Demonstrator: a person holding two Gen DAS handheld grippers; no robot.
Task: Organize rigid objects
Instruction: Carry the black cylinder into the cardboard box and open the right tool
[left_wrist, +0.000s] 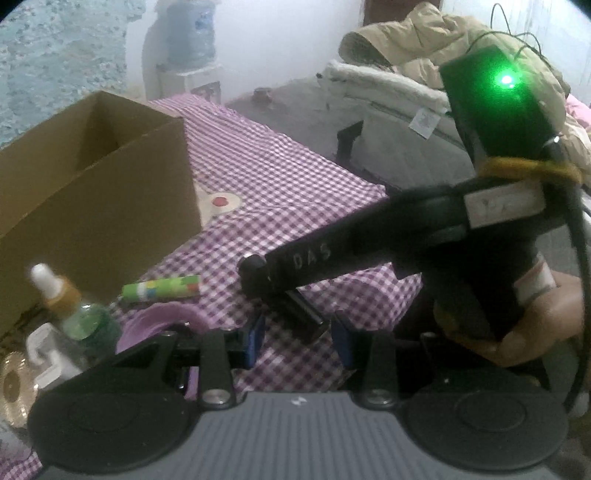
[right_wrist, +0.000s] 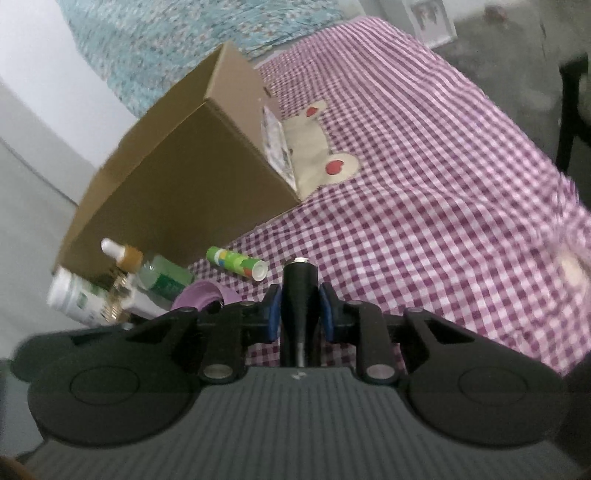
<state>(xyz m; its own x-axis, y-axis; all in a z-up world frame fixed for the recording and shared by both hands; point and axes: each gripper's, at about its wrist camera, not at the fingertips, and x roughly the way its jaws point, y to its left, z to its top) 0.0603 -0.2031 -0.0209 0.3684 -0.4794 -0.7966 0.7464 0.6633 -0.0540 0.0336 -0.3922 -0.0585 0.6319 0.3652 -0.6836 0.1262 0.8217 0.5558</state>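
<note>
Right tool (right_wrist: 300, 310) clamping black cylinder (right_wrist: 299, 295) — left tool (left_wrist: 298, 338) empty, agape

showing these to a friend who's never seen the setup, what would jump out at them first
Probably the black cylindrical object clamped between the right gripper's blue pads, out over the purple checked cloth. Next, the open cardboard box on the cloth's left side, with a green tube lying in front of it and a dropper bottle standing nearby. The left gripper is open and holds nothing.

A purple checked cloth (right_wrist: 424, 192) carries a cardboard box (right_wrist: 184, 177), green tube (right_wrist: 236, 263) and bottles (right_wrist: 155, 277).
</note>
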